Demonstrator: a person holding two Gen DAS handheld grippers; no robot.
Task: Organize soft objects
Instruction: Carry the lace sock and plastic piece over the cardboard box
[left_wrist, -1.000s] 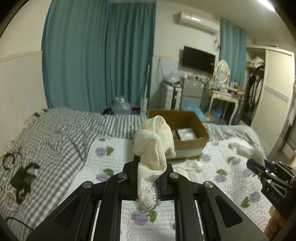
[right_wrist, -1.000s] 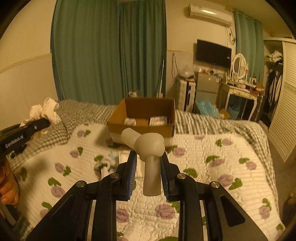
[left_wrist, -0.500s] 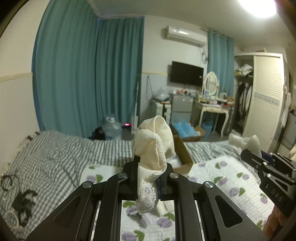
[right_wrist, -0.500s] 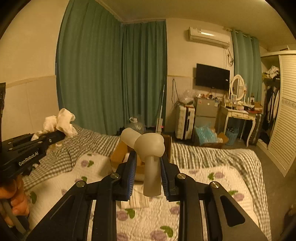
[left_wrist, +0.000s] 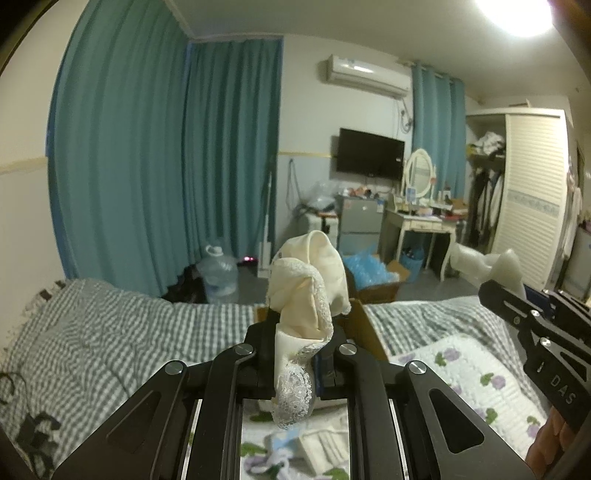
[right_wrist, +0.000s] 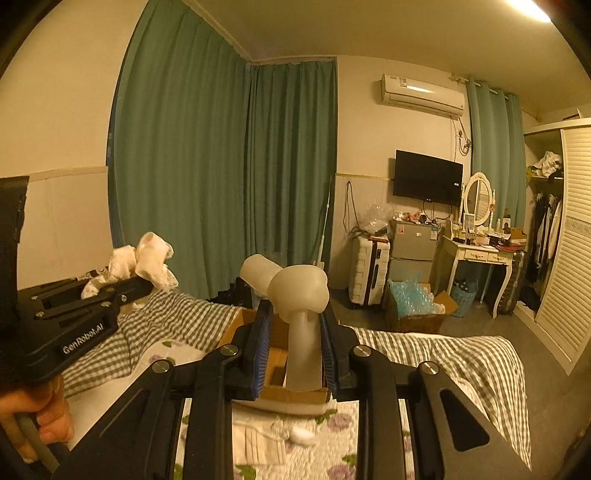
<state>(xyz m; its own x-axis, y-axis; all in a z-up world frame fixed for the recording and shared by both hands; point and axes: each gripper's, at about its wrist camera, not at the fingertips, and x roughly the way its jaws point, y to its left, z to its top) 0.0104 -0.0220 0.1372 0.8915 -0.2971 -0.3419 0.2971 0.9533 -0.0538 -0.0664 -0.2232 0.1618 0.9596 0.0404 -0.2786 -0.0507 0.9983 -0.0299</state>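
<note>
A cream cloth with a lace edge (left_wrist: 308, 295) is pinched in the left gripper (left_wrist: 295, 354), whose fingers are closed on its lower part; the cloth bunches up above the fingertips and a strip of lace hangs down below them. From the right wrist camera the same cloth (right_wrist: 144, 258) shows as a crumpled bundle at the tip of the left gripper (right_wrist: 129, 288), held up over the left side of the bed. The right gripper (right_wrist: 293, 343) is closed on a pale rolled sock (right_wrist: 299, 314), which stands upright between the blue finger pads (right_wrist: 263, 350) with its rounded top bulging above them. In the left wrist view that sock (left_wrist: 487, 264) sticks out past the tip of the right gripper (left_wrist: 506, 291) at the right edge.

Both grippers are held above the bed (left_wrist: 110, 332). A cardboard box (right_wrist: 280, 391) sits on the bed straight ahead of the right gripper, partly hidden by the fingers; its brown wall (left_wrist: 365, 336) also shows just behind the left gripper. Near the front edge of the bed, on the flowered quilt (left_wrist: 476, 373), lie more pale cloth pieces (right_wrist: 273, 439), blurred and partly covered by the gripper frames. A gray checked blanket (right_wrist: 436, 350) covers the far side of the bed.
</note>
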